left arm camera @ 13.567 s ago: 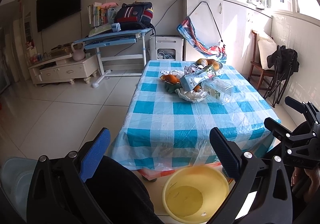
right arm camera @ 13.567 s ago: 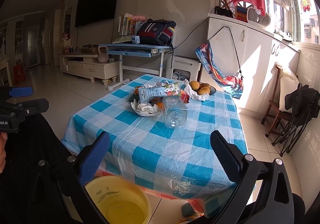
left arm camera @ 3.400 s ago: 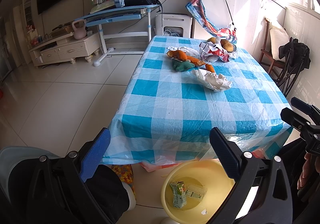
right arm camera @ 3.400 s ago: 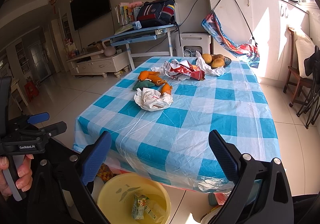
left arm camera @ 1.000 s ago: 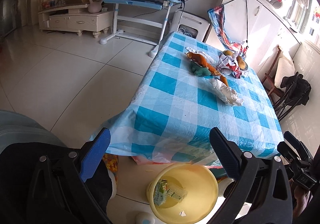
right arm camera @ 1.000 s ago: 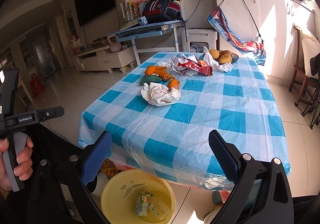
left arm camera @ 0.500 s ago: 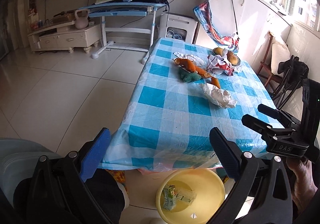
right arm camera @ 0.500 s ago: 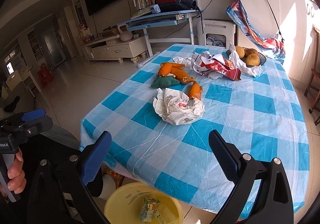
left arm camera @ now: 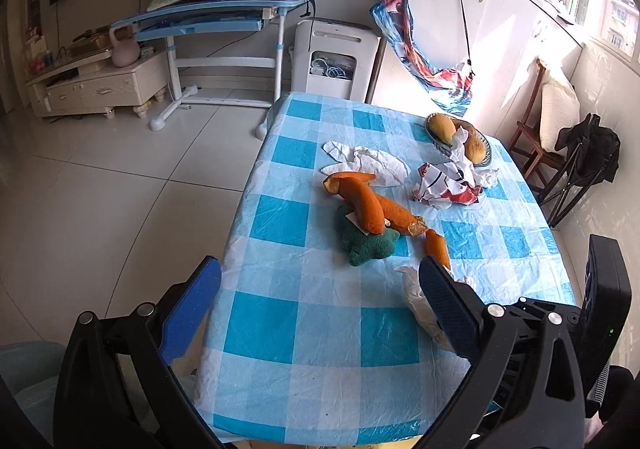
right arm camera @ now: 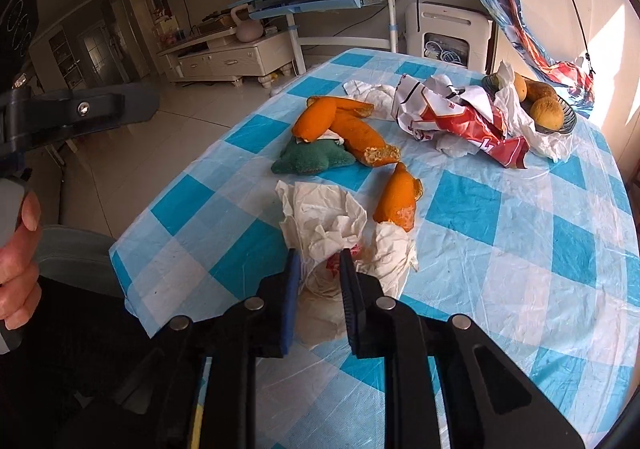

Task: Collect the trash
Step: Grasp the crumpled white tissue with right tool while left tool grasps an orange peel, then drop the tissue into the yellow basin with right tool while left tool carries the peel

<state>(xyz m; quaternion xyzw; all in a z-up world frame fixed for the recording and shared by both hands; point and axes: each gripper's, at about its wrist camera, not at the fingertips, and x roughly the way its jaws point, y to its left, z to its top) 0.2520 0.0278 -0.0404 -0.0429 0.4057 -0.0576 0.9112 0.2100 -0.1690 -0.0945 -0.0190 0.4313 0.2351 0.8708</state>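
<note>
My right gripper [right arm camera: 318, 261] is shut on a crumpled white paper wad [right arm camera: 332, 221] that lies on the blue-checked table [right arm camera: 520, 249]; the wad also shows in the left wrist view [left arm camera: 416, 293], partly behind my finger. My left gripper [left arm camera: 320, 289] is open and empty above the table's near edge. Orange peels [right arm camera: 352, 129] lie over a green sponge [right arm camera: 312, 159], with one more peel [right arm camera: 398, 197] beside the wad. A crumpled red-and-white wrapper [right arm camera: 460, 113] and white tissues [left arm camera: 368, 161] lie further back.
A bowl of fruit [right arm camera: 536, 105] stands at the table's far right. A blue desk [left arm camera: 208, 17], a white appliance [left arm camera: 336, 57] and a wooden chair [left arm camera: 536, 129] stand beyond the table. Tiled floor [left arm camera: 100, 189] lies to the left.
My right gripper has moved forward over the table and shut on the paper wad. My left gripper has moved up closer over the table; the yellow bin has dropped out of view.
</note>
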